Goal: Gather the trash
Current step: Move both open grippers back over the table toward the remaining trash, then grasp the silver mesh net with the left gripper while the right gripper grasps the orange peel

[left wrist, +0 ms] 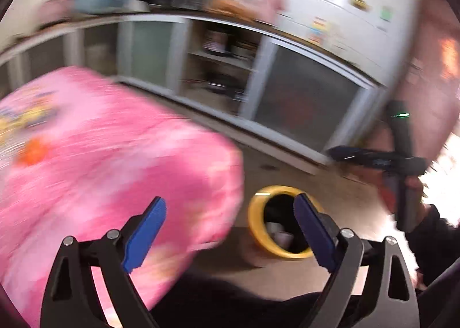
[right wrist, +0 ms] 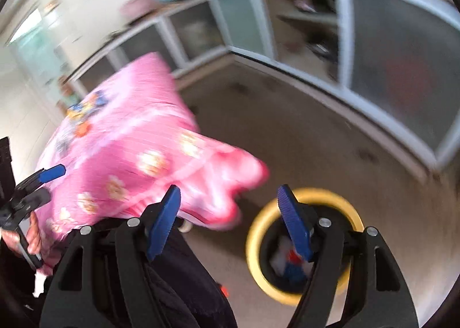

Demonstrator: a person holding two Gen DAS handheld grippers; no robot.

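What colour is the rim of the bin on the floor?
Yellow, with a dark inside. The bin rim shows best in the right wrist view.

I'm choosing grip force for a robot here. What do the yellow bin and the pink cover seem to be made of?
Bin: likely smooth moulded plastic, judging by its even yellow colour and thick rounded rim; blur hides any sheen. Cover: looks like thin soft fabric or plastic sheet, flower-printed, since it drapes and folds at the corner; blur leaves that open.
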